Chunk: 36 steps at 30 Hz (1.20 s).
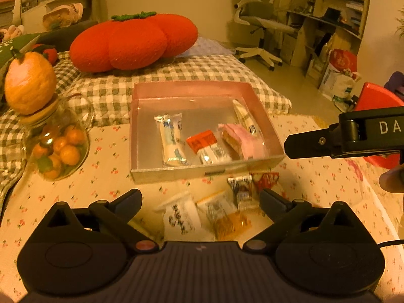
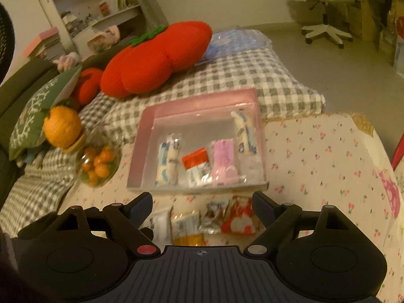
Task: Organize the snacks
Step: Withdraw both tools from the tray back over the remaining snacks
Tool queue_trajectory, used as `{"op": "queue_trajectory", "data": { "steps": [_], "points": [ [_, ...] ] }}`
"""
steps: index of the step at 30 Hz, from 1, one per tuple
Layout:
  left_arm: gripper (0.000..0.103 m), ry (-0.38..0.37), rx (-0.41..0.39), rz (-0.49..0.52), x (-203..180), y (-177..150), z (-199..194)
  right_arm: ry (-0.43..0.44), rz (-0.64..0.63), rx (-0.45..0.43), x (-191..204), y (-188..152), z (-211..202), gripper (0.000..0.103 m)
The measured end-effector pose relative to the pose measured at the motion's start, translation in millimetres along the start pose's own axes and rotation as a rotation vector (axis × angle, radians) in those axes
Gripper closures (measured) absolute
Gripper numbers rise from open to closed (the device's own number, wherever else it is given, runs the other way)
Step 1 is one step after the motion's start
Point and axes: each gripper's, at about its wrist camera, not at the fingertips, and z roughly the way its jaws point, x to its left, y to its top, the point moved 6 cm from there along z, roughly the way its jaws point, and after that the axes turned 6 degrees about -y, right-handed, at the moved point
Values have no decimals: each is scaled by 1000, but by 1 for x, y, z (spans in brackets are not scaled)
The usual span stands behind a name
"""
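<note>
A shallow pink box (image 1: pixel 192 87) (image 2: pixel 202 101) stands on the cherry-print tablecloth and holds several wrapped snacks, among them a white-blue packet (image 1: pixel 171 141), a red-white packet (image 1: pixel 204 146) and a pink packet (image 1: pixel 240 139). Loose snacks lie in front of the box: a white packet (image 1: pixel 179 214), a gold cracker packet (image 1: pixel 227 219), a silver packet (image 1: pixel 242 189) and a red packet (image 1: pixel 265 179) (image 2: pixel 240 217). My left gripper (image 1: pixel 200 197) hovers open over them, holding nothing. My right gripper (image 2: pixel 202 199) is open above the same pile and reaches in from the right (image 1: pixel 298 146).
A glass jar of small oranges (image 1: pixel 58 151) with an orange-shaped lid stands left of the box. Behind the box lie a checked blanket (image 1: pixel 202 68) and a red tomato cushion (image 1: pixel 133 43). A red object (image 1: pixel 378 96) sits past the table's right edge.
</note>
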Motion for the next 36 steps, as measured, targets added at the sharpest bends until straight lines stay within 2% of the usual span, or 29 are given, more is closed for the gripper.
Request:
{"op": "queue_trajectory", "data": {
  "steps": [10,15,20,25,31,36],
  "points": [
    [1,-20,22,3,0,-33,-20,61,-13,31,4,-43,-13,12],
    [1,-34,36,23,-2,-50,-30,58,-54,81,3,-68,-17,11],
    [1,-52,47,44,-5,-65,-40,64,-100,81,2,-86,-29,11],
    [1,-75,64,86,-14,-81,-48,64,-125,92,-1,-106,-38,11],
    [1,-102,108,147,-25,-108,-53,76,-208,155,0,-139,-41,11],
    [1,-137,146,194,-33,-129,-57,45,-225,201,-12,-163,-37,11]
  ]
}}
